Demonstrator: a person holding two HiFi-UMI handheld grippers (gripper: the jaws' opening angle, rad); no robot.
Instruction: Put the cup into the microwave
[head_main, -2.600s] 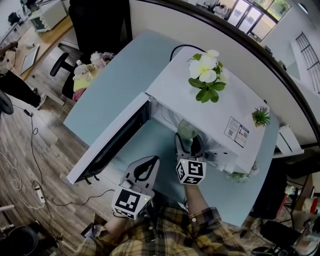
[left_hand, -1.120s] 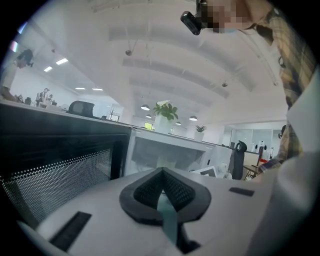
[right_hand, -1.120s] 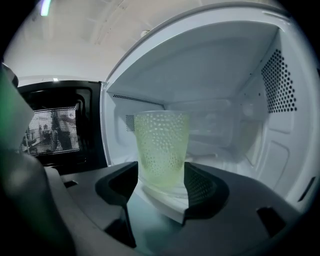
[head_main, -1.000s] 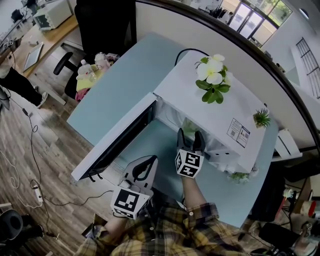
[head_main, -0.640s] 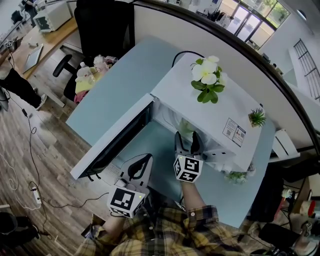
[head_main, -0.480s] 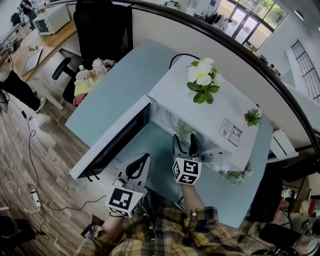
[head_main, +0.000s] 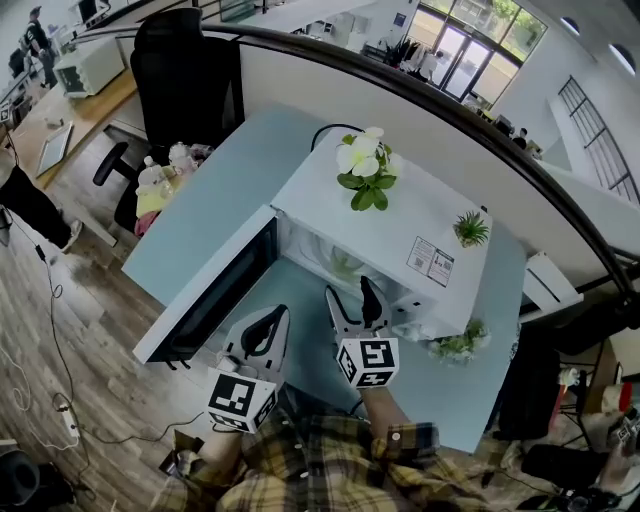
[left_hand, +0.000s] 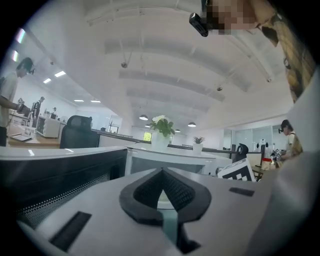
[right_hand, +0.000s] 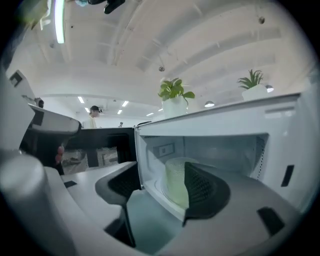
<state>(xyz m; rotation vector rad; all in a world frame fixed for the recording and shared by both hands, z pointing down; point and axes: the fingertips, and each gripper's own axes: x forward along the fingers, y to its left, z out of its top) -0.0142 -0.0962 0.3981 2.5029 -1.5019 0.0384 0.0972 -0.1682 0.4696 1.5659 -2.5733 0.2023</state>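
The white microwave (head_main: 400, 215) stands on the pale blue table with its door (head_main: 210, 290) swung wide open to the left. A translucent pale green cup (right_hand: 175, 182) stands upright inside the cavity, on the turntable, and shows faintly in the head view (head_main: 345, 266). My right gripper (head_main: 350, 290) is open just outside the opening, level with the cup, with nothing between its fingers (right_hand: 205, 192). My left gripper (head_main: 268, 325) hangs lower left, near the door's edge; its dark pads (left_hand: 162, 187) meet at the tip, empty.
A white flower pot (head_main: 362, 165) and a small green plant (head_main: 470, 228) sit on the microwave's top. Another plant (head_main: 455, 345) stands to its right on the table (head_main: 215, 190). A black office chair (head_main: 180, 60) and a stool with toys (head_main: 160, 180) are at the far left.
My right gripper has drawn back from the microwave's opening and risen; the cup stays inside. The left gripper has lifted a little.
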